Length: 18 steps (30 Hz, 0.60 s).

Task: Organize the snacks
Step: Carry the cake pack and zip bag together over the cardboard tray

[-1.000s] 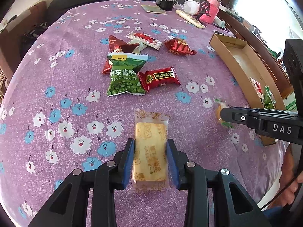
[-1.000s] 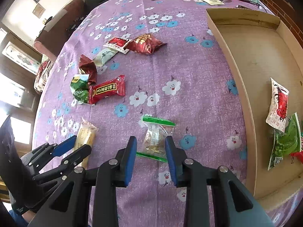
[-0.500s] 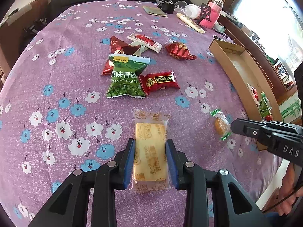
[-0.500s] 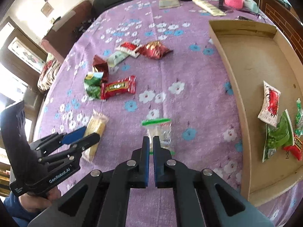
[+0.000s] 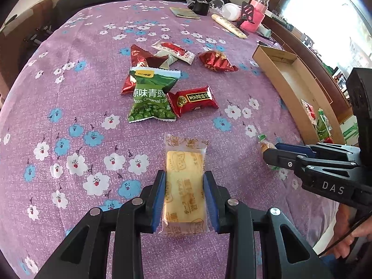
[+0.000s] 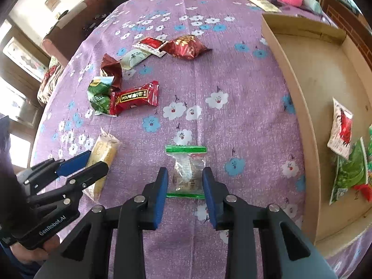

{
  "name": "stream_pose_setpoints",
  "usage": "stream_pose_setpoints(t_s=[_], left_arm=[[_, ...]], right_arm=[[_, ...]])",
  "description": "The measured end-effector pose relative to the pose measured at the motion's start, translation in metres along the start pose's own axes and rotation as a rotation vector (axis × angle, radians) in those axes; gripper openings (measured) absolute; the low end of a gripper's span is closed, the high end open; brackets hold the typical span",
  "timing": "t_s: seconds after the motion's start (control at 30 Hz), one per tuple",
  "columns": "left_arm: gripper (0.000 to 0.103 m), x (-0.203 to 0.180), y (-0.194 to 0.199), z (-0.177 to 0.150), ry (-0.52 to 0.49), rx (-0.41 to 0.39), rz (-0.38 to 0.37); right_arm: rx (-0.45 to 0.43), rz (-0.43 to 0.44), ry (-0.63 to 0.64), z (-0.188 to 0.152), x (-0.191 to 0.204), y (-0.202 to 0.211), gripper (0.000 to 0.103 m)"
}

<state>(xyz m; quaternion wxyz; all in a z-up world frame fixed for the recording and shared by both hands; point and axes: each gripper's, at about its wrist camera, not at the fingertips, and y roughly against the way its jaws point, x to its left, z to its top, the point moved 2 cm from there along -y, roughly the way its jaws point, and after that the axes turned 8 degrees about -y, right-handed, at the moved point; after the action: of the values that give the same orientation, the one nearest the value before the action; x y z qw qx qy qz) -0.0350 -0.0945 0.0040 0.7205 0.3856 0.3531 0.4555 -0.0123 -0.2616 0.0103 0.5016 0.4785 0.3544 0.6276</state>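
The yellow cake packet lies flat on the purple cloth, long axis running away between the left gripper jaws, which pinch its sides. The right gripper's jaws, just opening, straddle the clear green-edged packet without pressing it, beside the cardboard tray.

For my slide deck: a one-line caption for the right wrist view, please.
Right gripper straddles a clear green-edged snack bag on the purple cloth, jaws just reopened; cardboard tray alongside.
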Motion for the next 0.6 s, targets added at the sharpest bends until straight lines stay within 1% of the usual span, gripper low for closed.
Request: stream_pose_setpoints(t_s=[0.03,0.13,0.23,0.27,0.43,0.47,0.53,0.57,0.6], left_arm=[[0.034,0.000,0.000,0.000,0.004,0.000,-0.002],[0.034,0.001,0.002,0.001,0.022,-0.005,-0.006],[0.034,0.002,0.005,0.003,0.037,-0.020,-0.004],[0.034,0.001,0.006,0.004,0.039,-0.022,-0.004],[0.034,-0.004,0.003,0.004,0.041,-0.007,0.001],[0.034,-0.006,0.002,0.003,0.041,-0.004,0.003],[0.034,-0.007,0.003,0.002,0.040,-0.002,0.007],[0.034,-0.008,0.003,0.001,0.039,-0.001,0.009],[0.034,-0.008,0.004,0.001,0.039,-0.001,0.013]], right_arm=[[-0.004,0.000,0.009,0.000,0.002,0.002,0.018],[-0.014,0.019,0.018,-0.001,0.004,0.008,0.012],[-0.034,0.028,0.027,-0.001,0.004,0.016,0.010],[-0.035,0.051,0.026,-0.001,0.004,0.019,0.002],[-0.035,0.044,0.049,-0.003,0.004,0.023,0.001],[-0.033,0.039,0.045,-0.003,0.003,0.023,0.004],[-0.024,0.032,0.039,-0.002,0.000,0.022,0.026],[-0.019,0.030,0.035,-0.003,-0.001,0.021,0.046],[-0.016,0.050,0.034,-0.003,-0.001,0.020,0.049]])
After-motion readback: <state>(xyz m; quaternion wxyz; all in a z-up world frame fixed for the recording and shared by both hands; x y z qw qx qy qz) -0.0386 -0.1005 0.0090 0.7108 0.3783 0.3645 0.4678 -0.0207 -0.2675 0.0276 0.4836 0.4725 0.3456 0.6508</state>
